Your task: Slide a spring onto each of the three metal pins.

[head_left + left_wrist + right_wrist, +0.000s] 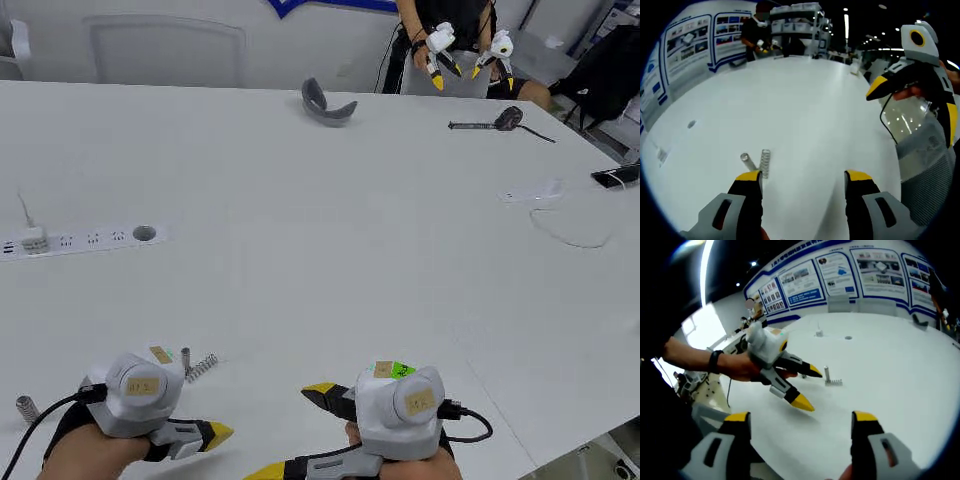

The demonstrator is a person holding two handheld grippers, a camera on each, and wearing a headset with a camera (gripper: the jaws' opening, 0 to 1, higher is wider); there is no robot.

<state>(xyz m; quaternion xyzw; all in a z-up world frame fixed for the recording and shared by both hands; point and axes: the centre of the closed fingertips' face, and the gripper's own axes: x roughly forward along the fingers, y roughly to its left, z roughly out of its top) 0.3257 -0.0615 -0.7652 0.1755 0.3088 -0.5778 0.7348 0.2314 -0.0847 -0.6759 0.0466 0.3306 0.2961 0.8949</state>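
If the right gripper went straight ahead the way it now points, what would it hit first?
Probably the left gripper: its yellow jaw tips sit in line with the open right gripper. The pin and spring lie beyond, slightly to the right. Depth is unclear.

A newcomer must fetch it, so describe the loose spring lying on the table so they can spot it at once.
On the big white table, look near the front edge, just beyond the left gripper. A short metal pin stands upright there, and the spring lies flat beside it. Unlike the smooth pin, it is coiled wire.
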